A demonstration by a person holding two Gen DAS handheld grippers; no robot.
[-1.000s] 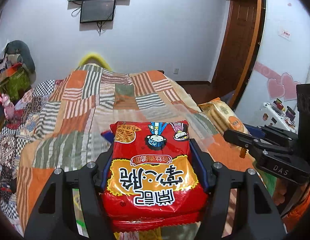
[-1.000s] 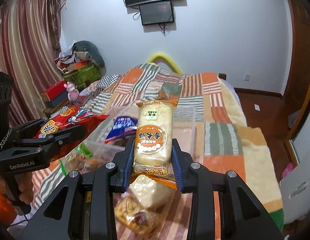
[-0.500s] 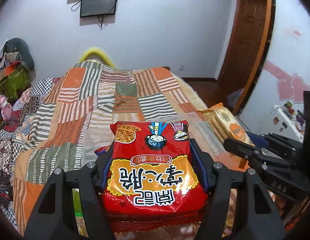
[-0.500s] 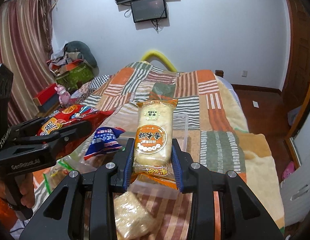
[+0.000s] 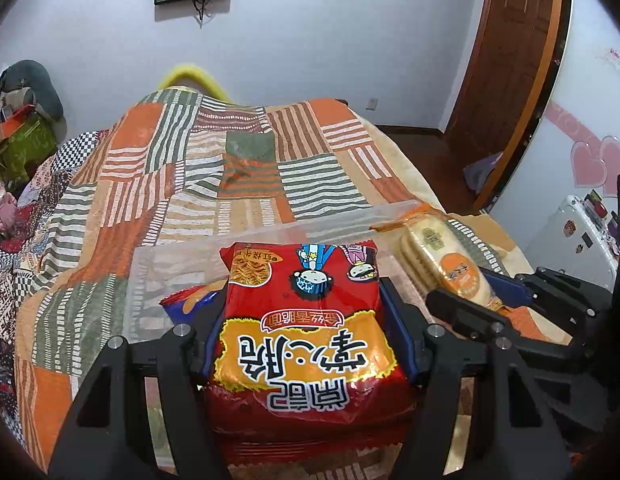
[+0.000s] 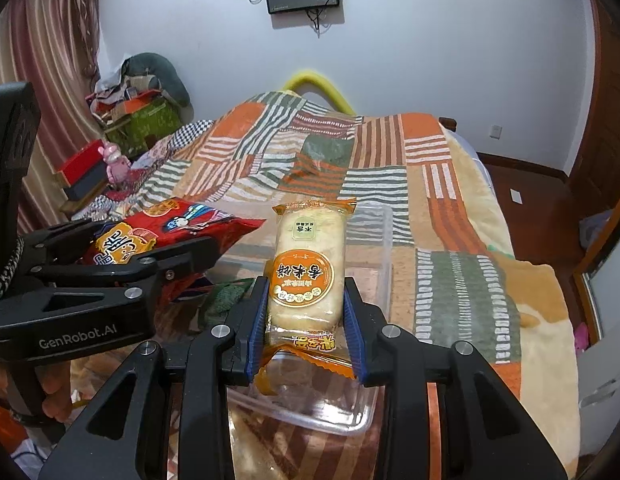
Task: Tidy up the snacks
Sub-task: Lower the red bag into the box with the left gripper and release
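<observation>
My left gripper (image 5: 306, 332) is shut on a red noodle-snack bag (image 5: 306, 320), held above a clear plastic bin (image 5: 342, 224) on the bed. My right gripper (image 6: 306, 312) is shut on a pale rice-cracker pack with an orange label (image 6: 308, 268), held over the same clear bin (image 6: 384, 256). In the left wrist view the right gripper (image 5: 486, 304) and its cracker pack (image 5: 442, 260) show at the right. In the right wrist view the left gripper (image 6: 142, 260) and the red bag (image 6: 166, 232) show at the left. A blue snack bag (image 5: 186, 304) lies under the red bag.
The bed has an orange, green and white patchwork blanket (image 5: 246, 168). A green packet (image 6: 226, 296) lies beside the bin. Clutter and a pink toy (image 6: 116, 160) stand at the bed's left. A wooden door (image 5: 506, 80) and a white cabinet (image 5: 578, 240) are at the right.
Both grippers have moved forward over the bed with their snacks still held. The clear bin now lies directly under and ahead of them. The loose snacks below have dropped out of view.
</observation>
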